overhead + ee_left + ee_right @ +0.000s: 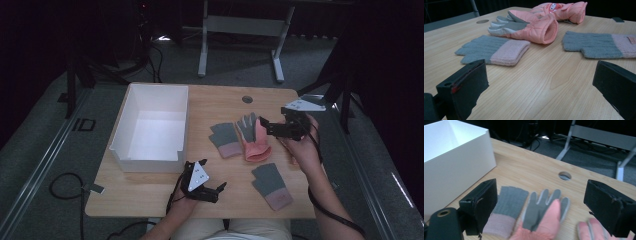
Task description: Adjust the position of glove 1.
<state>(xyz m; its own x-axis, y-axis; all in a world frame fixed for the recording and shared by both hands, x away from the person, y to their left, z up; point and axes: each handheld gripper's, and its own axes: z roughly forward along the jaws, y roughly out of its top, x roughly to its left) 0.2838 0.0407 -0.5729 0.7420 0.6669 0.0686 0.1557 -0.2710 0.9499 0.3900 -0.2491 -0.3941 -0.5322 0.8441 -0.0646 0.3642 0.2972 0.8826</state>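
My right claw [266, 126] hovers at centre-right of the high view, just over the pink glove [256, 141], whose long axis runs from the cuff near me up to grey fingers [545, 203] pointing away. The jaws are spread wide and hold nothing; whether a tip brushes the glove I cannot tell. My left claw [218, 189], also spread and empty, sits farther off at the lower centre of the worktop [220, 105].

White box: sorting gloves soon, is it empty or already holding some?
Empty: the white box shows a bare floor in the high view.
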